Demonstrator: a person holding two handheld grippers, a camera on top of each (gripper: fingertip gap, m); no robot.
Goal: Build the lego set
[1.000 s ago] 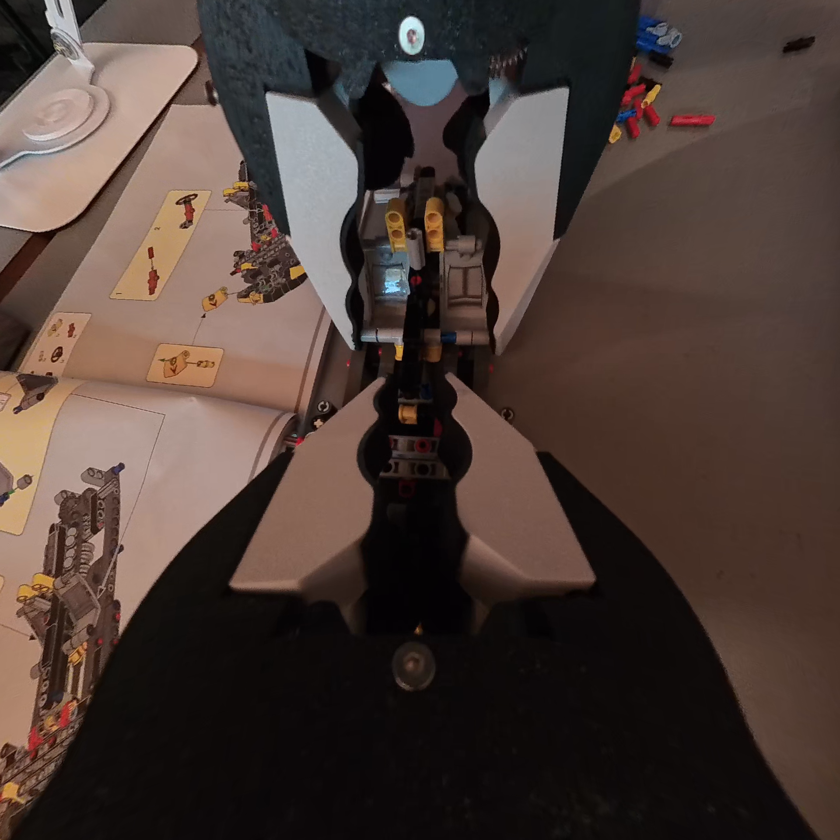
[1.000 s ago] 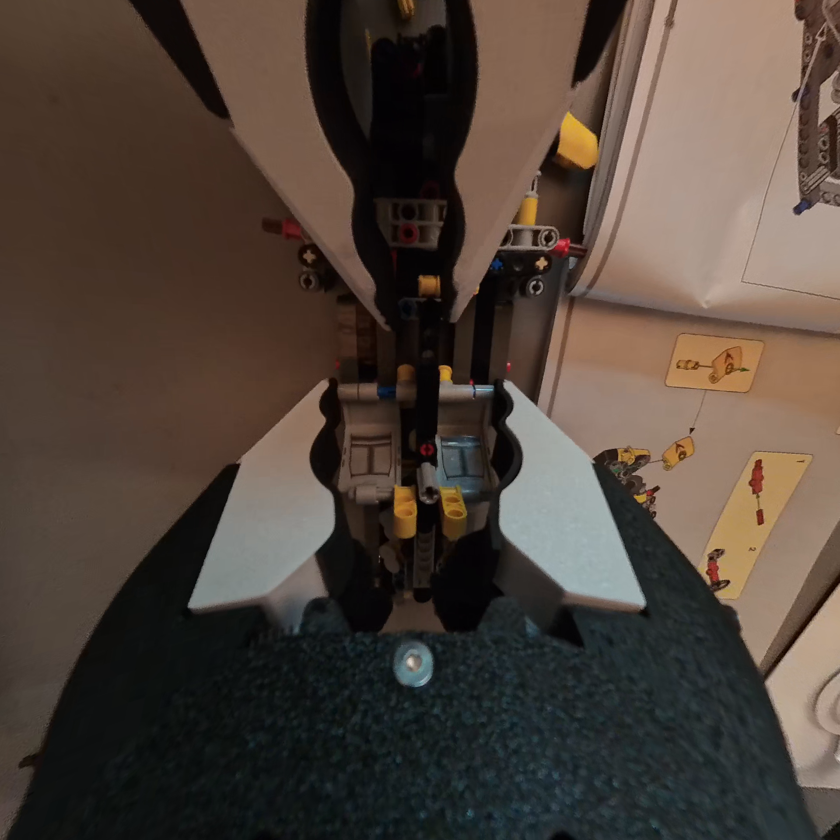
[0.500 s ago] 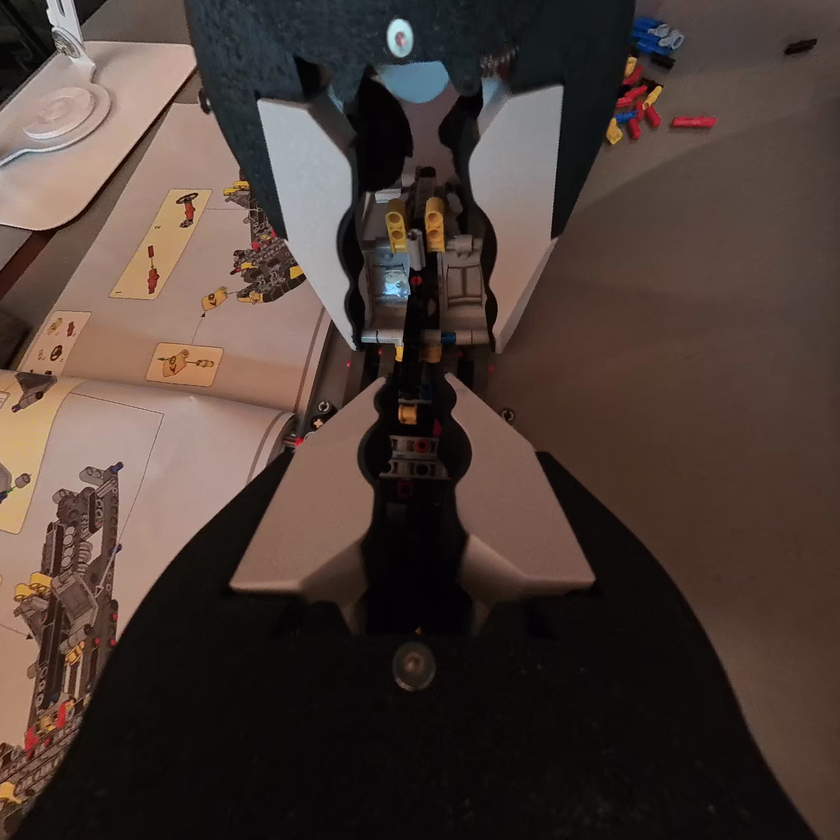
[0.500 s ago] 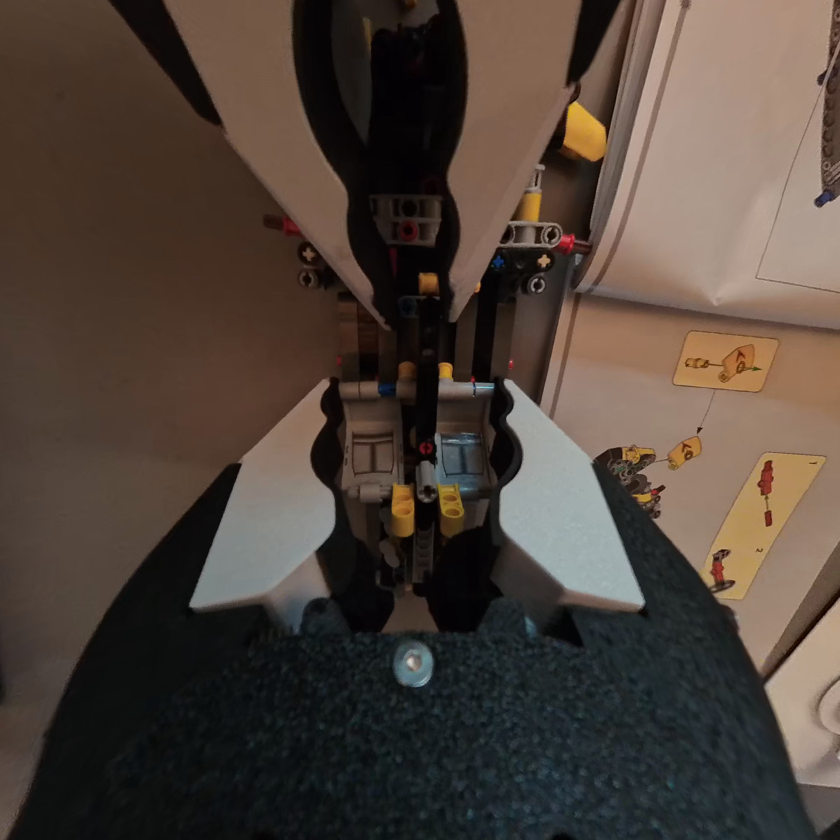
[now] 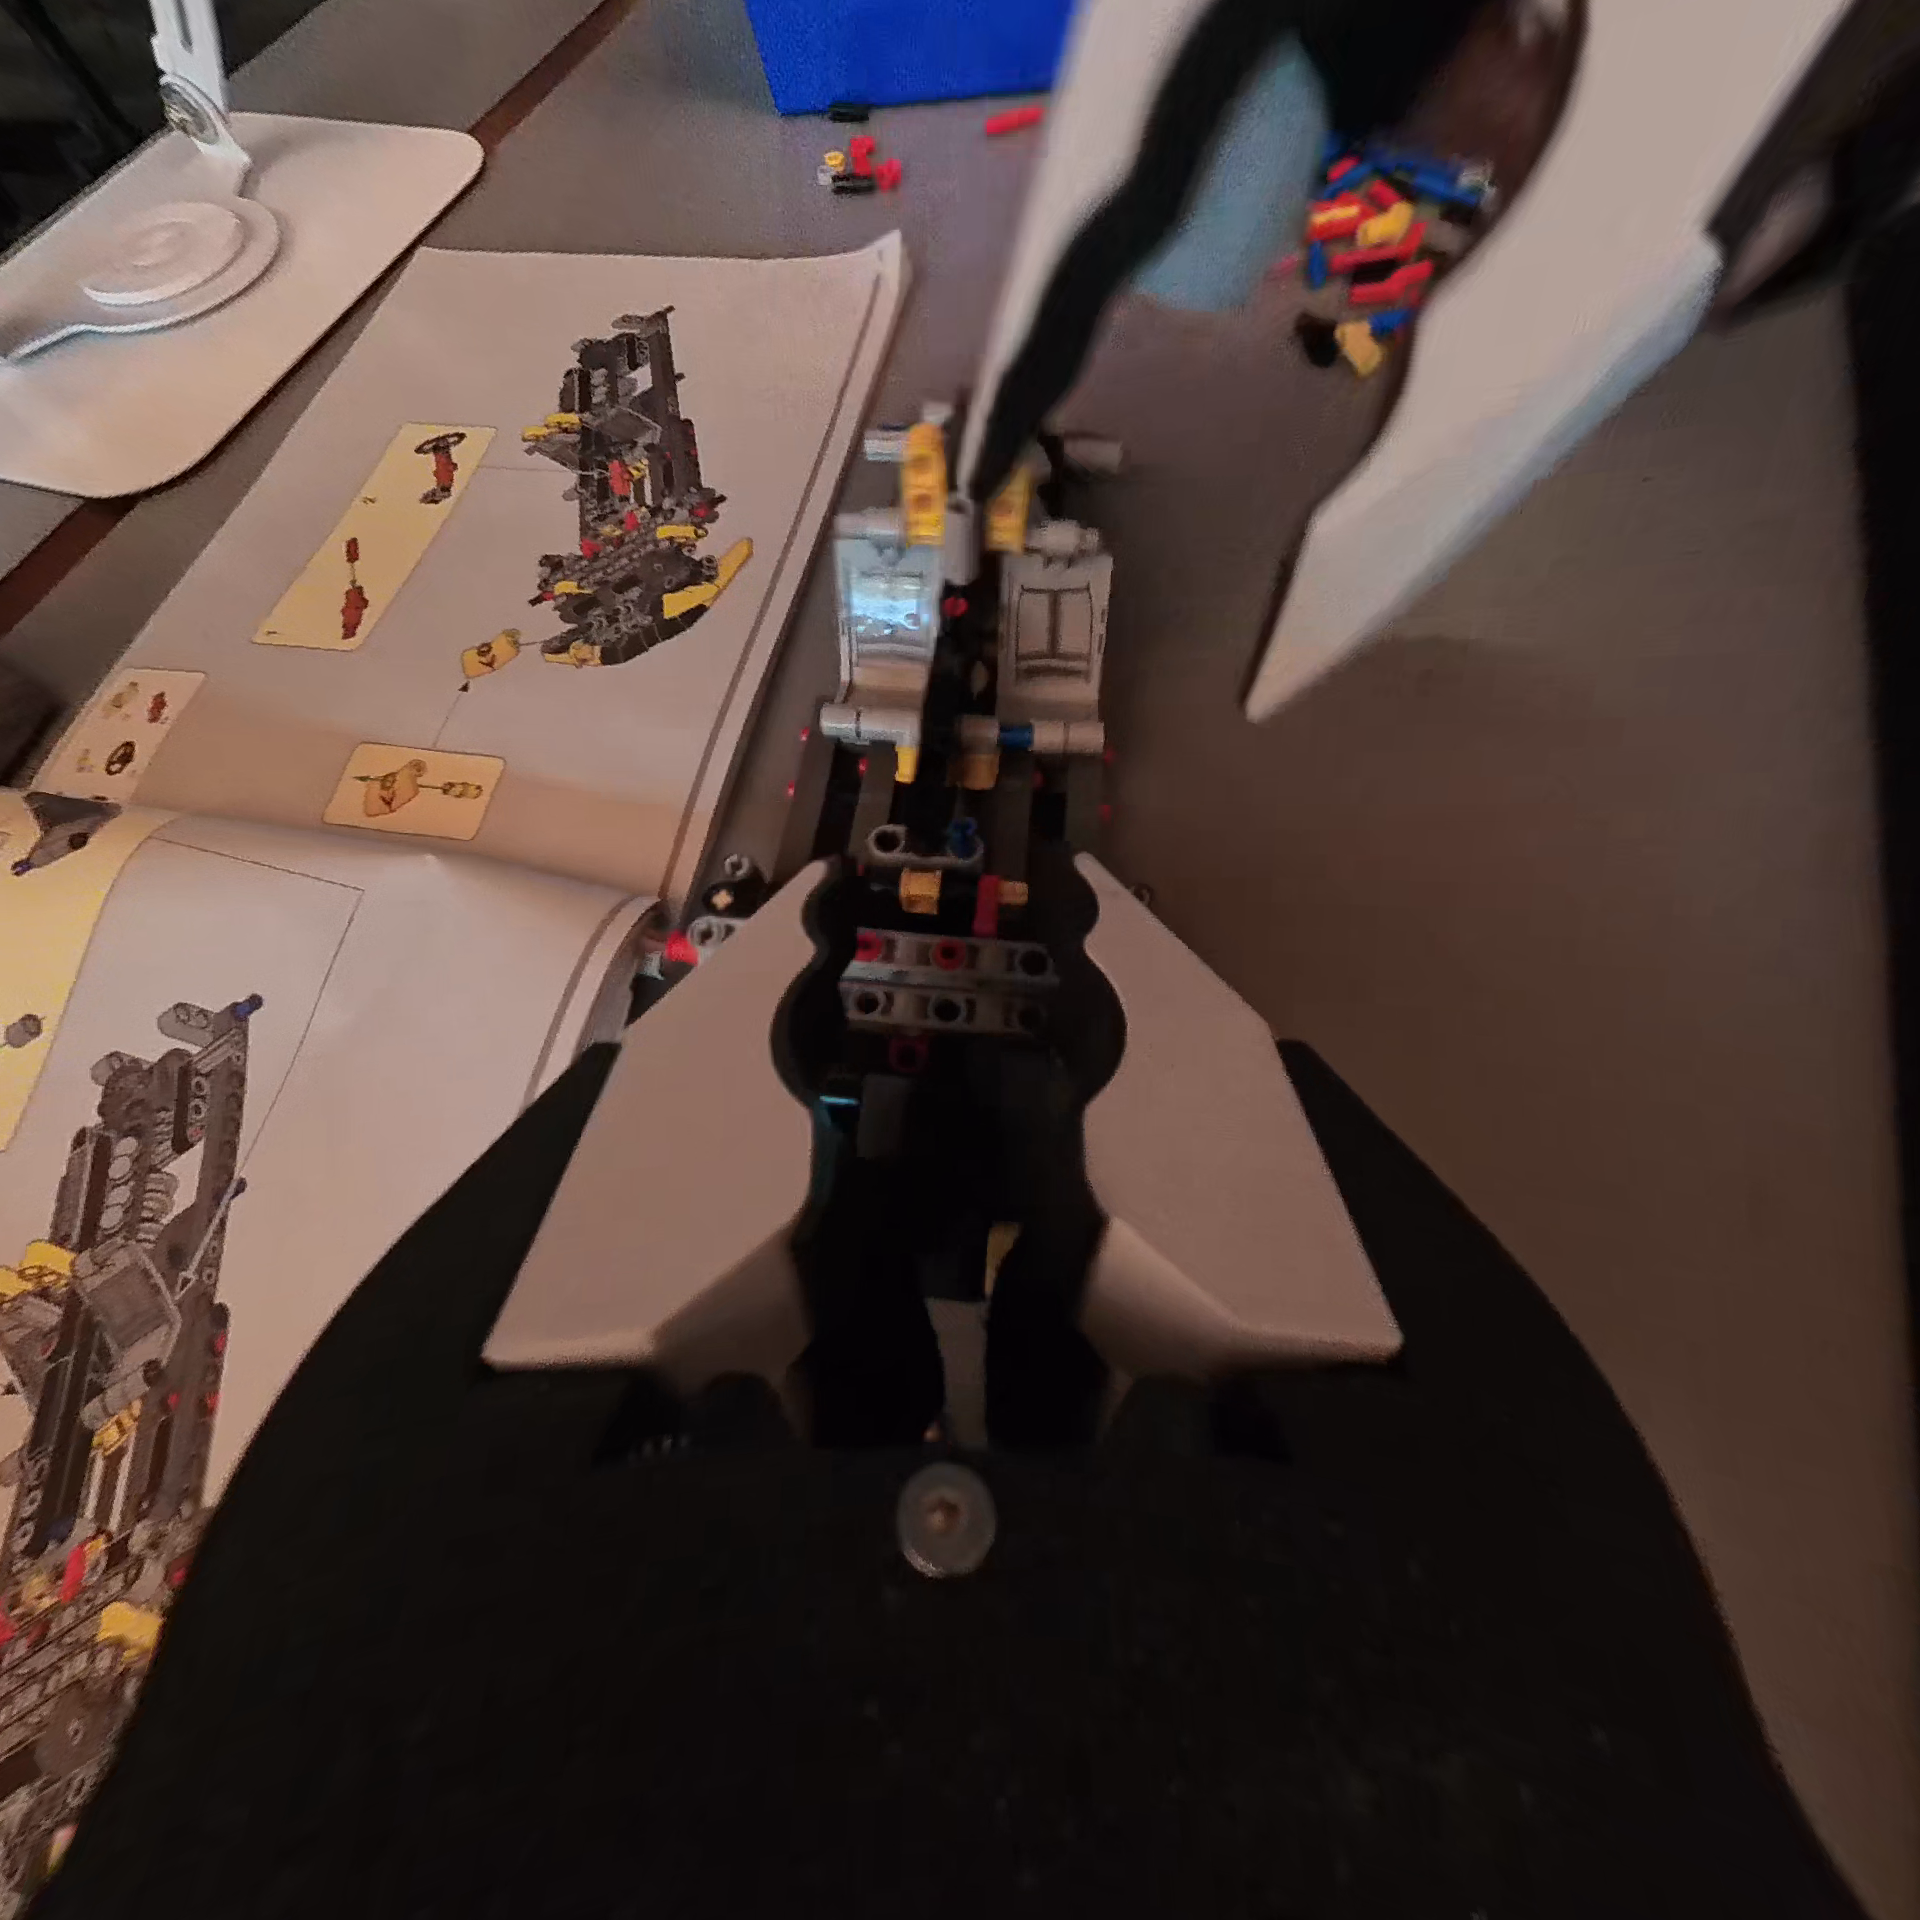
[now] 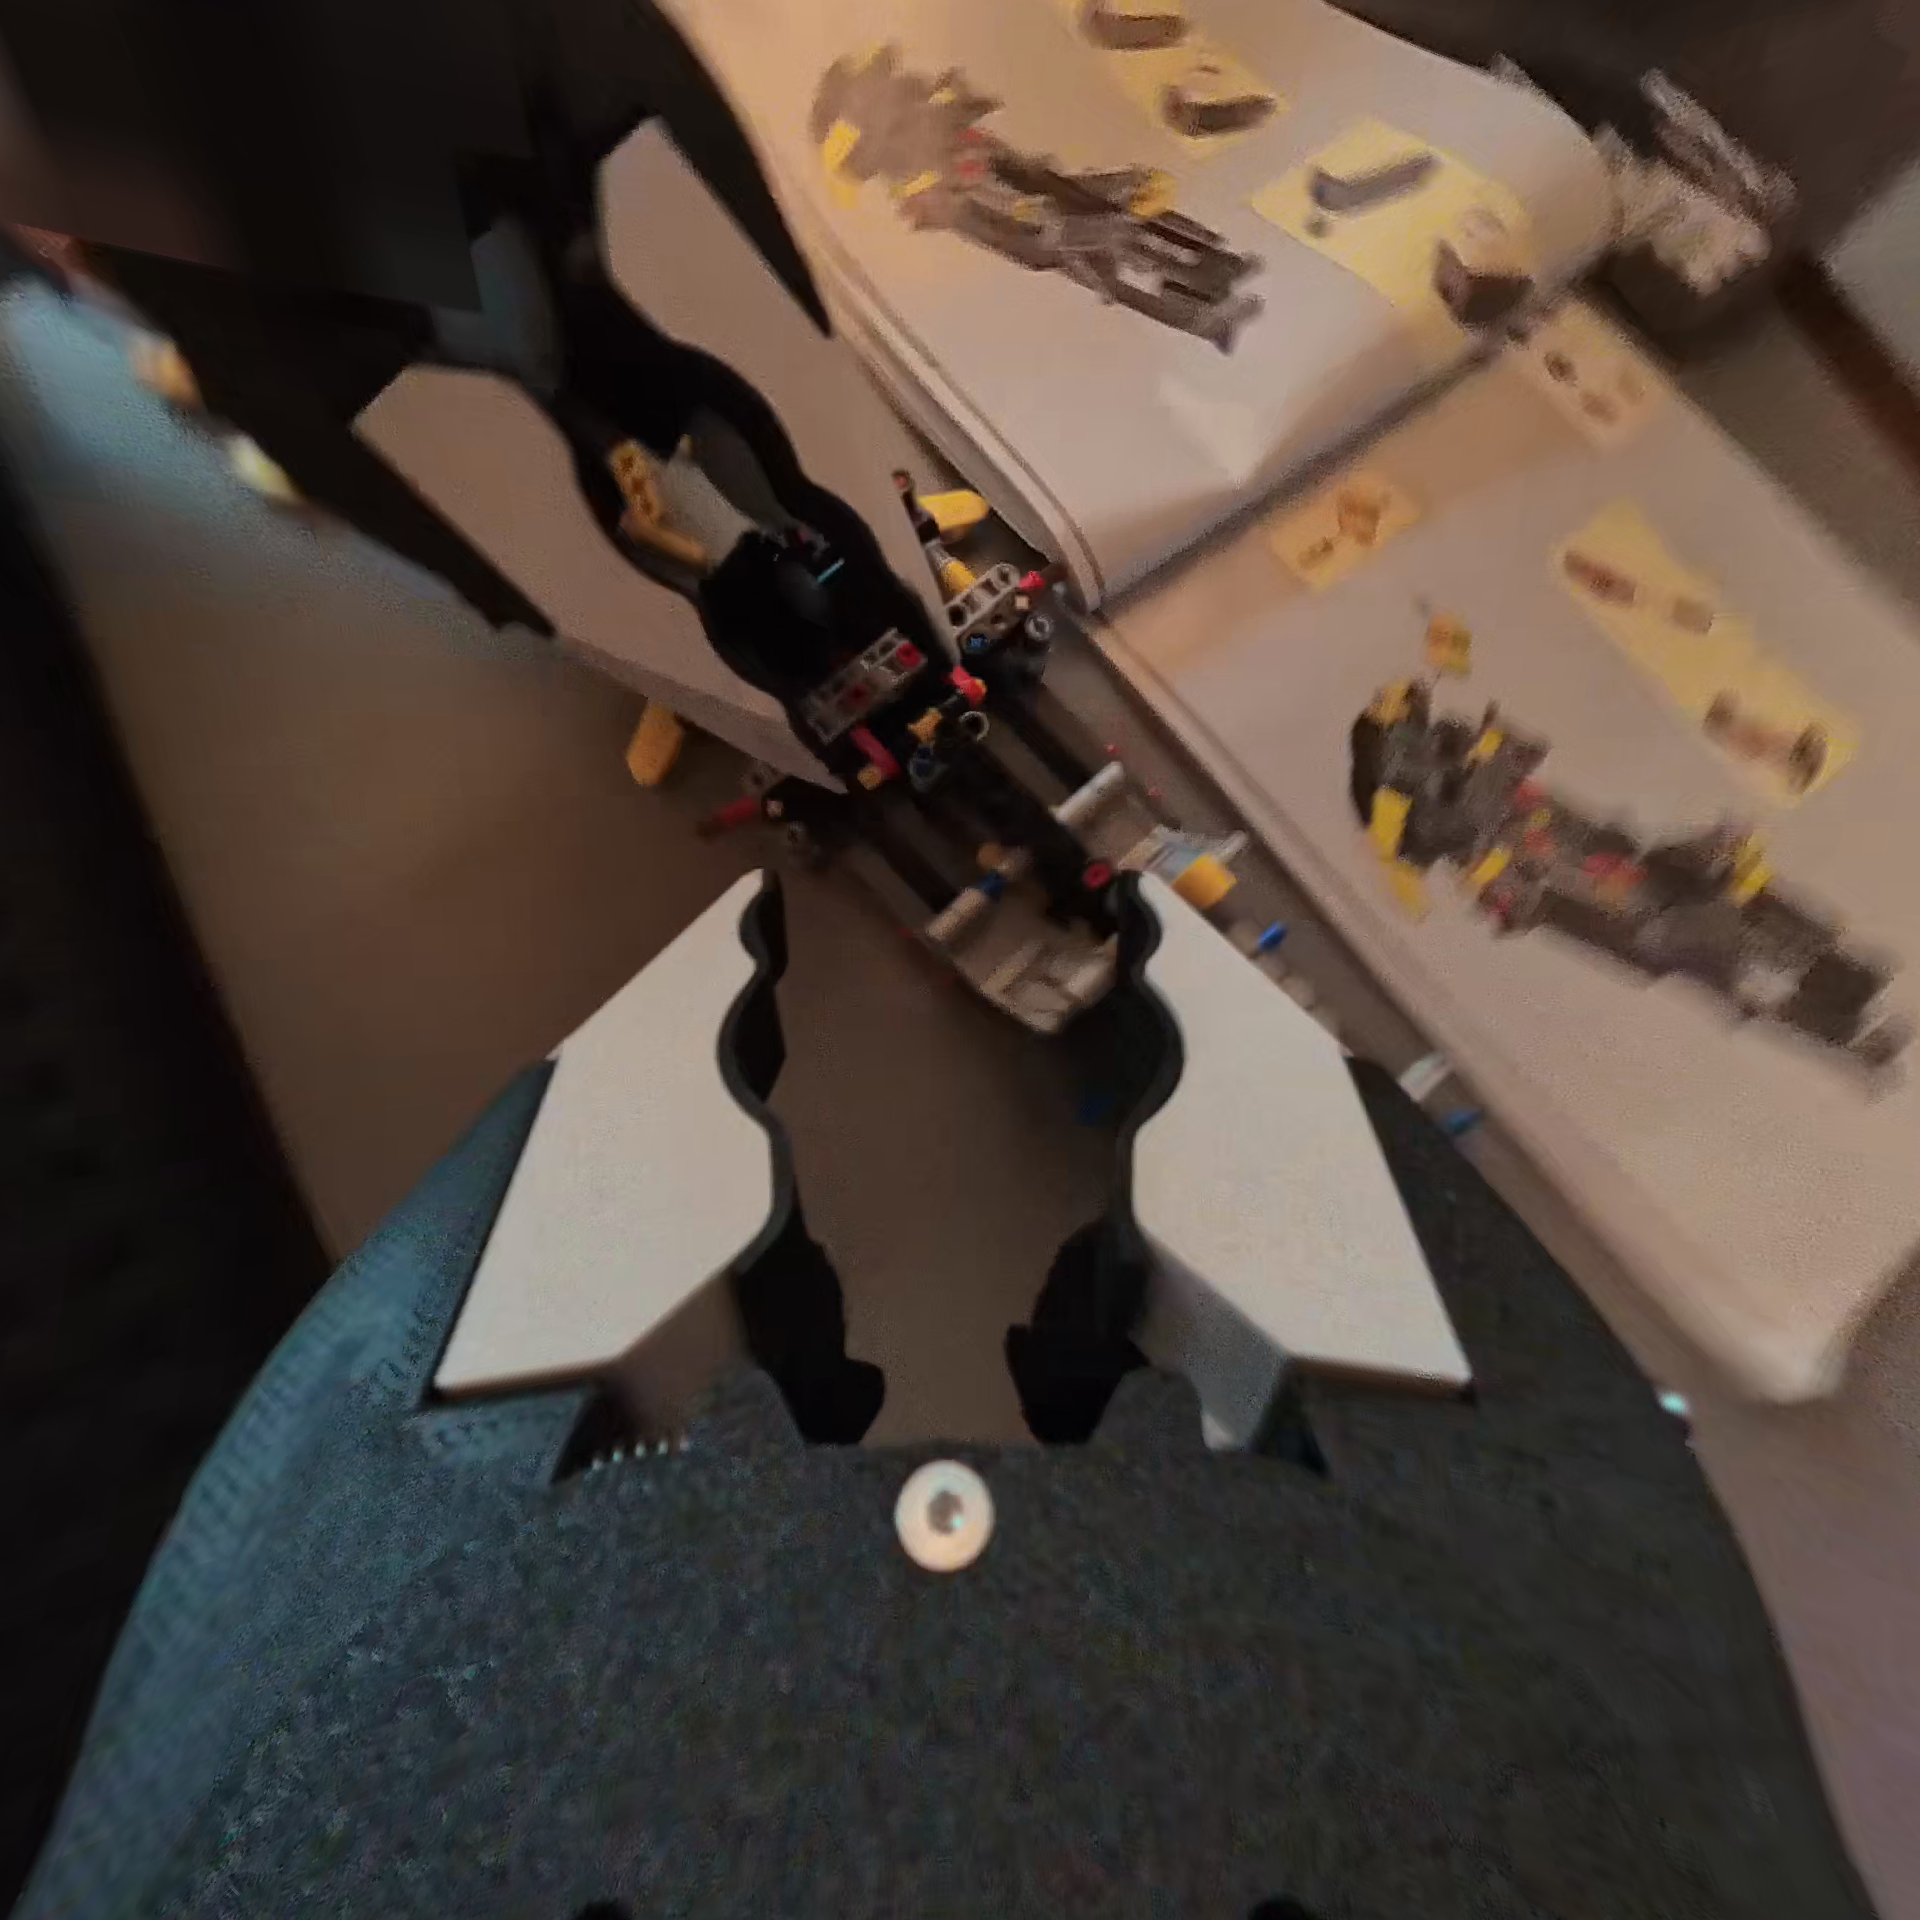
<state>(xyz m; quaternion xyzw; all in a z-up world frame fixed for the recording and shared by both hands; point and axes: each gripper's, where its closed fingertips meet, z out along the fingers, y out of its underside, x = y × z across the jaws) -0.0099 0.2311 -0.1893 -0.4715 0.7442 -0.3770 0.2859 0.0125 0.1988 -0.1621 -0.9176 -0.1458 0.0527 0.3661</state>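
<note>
The Lego model (image 5: pixel 1049 623), a long black frame with two grey seats and yellow and red pins, lies on the table beside the booklet. My left gripper (image 5: pixel 951 873) is shut on the model's near end, over the grey beams. My right gripper (image 5: pixel 1117 592) is open, blurred and tilted beyond the seat end, holding nothing. In the right wrist view my right gripper (image 6: pixel 945 914) is open and empty, with the model (image 6: pixel 997 831) just ahead and one fingertip close to its seat end. There my left gripper (image 6: pixel 883 717) grips the model's far end.
An open instruction booklet (image 5: pixel 623 416) lies left of the model; it also shows in the right wrist view (image 6: pixel 1455 520). A pile of loose pieces (image 5: pixel 1371 239), a few stray pieces (image 5: pixel 857 171), a blue box (image 5: pixel 904 52) and a white stand base (image 5: pixel 156 239) lie farther off. A yellow piece (image 6: pixel 655 743) lies by the left gripper. Left tips to right tips: about 6 cm.
My right gripper has opened, let go of the model's seat end, and swung away up and to the right. My left gripper still holds the model.
</note>
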